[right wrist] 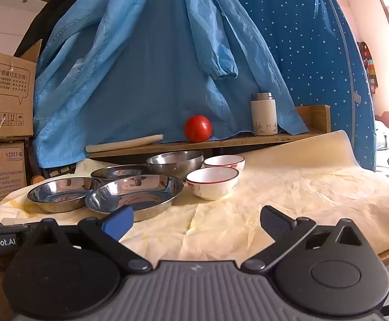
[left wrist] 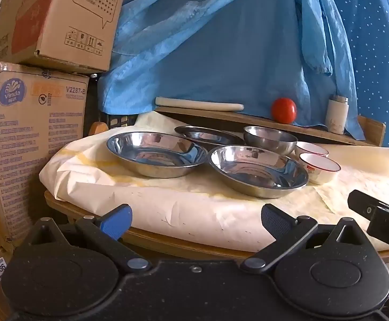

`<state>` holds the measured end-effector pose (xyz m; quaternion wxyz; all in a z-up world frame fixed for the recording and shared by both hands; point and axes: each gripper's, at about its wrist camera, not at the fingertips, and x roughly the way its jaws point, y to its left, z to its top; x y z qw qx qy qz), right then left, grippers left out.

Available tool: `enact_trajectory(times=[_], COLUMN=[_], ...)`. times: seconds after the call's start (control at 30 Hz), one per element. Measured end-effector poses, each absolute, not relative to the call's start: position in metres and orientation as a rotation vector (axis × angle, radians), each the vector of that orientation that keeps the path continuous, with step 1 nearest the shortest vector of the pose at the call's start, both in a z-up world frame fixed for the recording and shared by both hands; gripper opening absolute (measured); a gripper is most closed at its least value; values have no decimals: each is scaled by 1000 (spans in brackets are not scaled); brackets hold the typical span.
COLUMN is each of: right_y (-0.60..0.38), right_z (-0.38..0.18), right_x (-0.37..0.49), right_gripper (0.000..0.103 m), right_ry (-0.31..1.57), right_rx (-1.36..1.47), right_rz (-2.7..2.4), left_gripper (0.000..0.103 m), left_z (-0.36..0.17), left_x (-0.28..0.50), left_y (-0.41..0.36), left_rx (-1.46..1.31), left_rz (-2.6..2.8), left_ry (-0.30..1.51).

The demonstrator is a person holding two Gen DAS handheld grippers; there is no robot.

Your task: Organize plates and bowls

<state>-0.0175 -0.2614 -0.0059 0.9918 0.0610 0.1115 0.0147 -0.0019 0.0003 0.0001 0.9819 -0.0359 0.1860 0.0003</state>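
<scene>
Upright, rims up, the steel plates (right wrist: 134,194) and white bowls (right wrist: 212,182) sit before both tongs (left wrist: 195,220) (right wrist: 197,222), spread empty.

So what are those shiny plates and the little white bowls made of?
The plates look like polished stainless steel: mirror-bright, reflecting the room. The deeper metal bowl seems steel too, with a duller brushed outside. The white bowls look like glazed ceramic or enamel with a thin red rim; the pictures cannot settle which.

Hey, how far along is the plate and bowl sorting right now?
Nothing looks sorted yet. The three steel plates lie singly, the steel bowl and two white bowls sit unstacked beside them. Both the left gripper and right gripper are open and empty. All stacking remains.
</scene>
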Motion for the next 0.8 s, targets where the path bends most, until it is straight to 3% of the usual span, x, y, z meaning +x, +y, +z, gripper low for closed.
enact_trajectory(times=[0.8], right_y=[-263], right_z=[-6], right_x=[-15], right_gripper=[103], right_ry=[232], right_rx=[115], right_rz=[23], left_gripper=[102], left_z=[1], left_x=[0], left_y=[-1], left_rx=[-67], left_rz=[-9], left_ry=[385])
